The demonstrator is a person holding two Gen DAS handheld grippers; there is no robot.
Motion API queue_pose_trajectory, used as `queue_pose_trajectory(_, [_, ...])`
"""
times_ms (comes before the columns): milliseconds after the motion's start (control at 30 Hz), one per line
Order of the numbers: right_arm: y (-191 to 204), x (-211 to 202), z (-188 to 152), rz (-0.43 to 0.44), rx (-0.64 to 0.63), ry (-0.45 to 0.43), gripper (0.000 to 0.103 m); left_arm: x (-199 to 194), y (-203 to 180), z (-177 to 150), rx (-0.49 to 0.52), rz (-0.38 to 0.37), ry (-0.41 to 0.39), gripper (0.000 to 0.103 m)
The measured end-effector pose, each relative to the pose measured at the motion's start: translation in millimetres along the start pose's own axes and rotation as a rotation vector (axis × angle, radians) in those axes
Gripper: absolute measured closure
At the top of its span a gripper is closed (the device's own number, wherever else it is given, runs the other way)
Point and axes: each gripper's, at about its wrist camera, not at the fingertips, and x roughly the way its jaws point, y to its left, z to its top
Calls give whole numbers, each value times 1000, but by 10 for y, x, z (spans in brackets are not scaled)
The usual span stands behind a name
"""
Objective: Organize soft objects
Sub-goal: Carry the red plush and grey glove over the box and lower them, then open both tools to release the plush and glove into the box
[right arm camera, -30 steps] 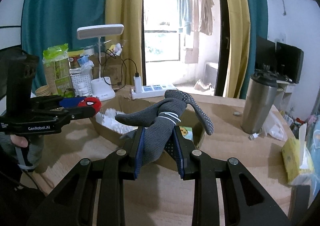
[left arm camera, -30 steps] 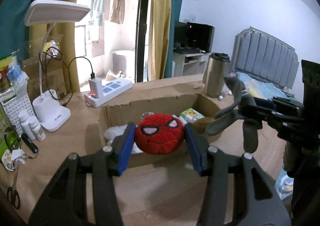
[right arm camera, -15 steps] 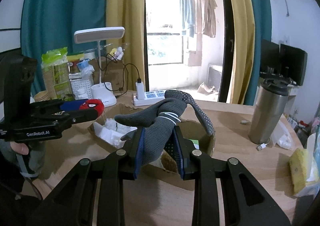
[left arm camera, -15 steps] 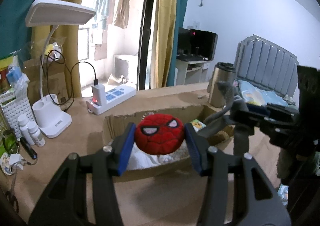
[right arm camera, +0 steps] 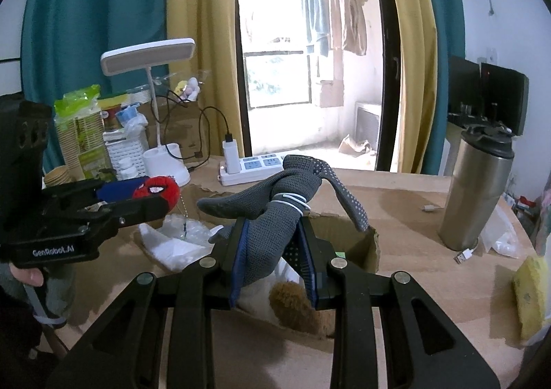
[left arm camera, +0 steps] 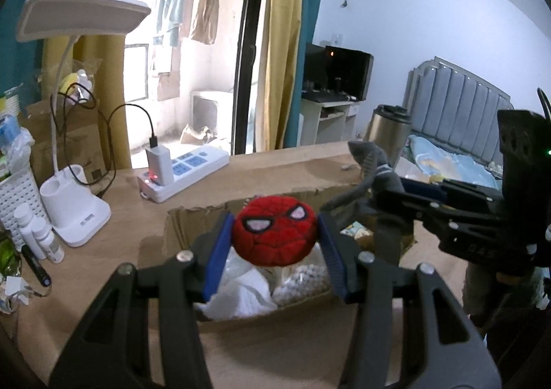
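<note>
- My left claw (left arm camera: 274,244) is clamped on the red plush ball (left arm camera: 274,235), held above the cardboard box (left arm camera: 193,217) on the counter (left arm camera: 113,251)
- My right claw (right arm camera: 272,261) grips the bundled grey gloves (right arm camera: 275,213) over the same box
- Lower each load inside the walls before I release; keep the claws apart

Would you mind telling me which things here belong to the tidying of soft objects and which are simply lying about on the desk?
Part of the job:
- red plush ball, in the left gripper
- grey gloves, in the right gripper
- cardboard box, with soft items inside

Just lying about:
- desk lamp
- power strip
- steel tumbler
- white bottles
</note>
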Motion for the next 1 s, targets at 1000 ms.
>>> queue_pose_trajectory(1000, [-101, 717, -132, -69, 30, 169, 48, 699, 121, -89, -83, 6, 121, 34])
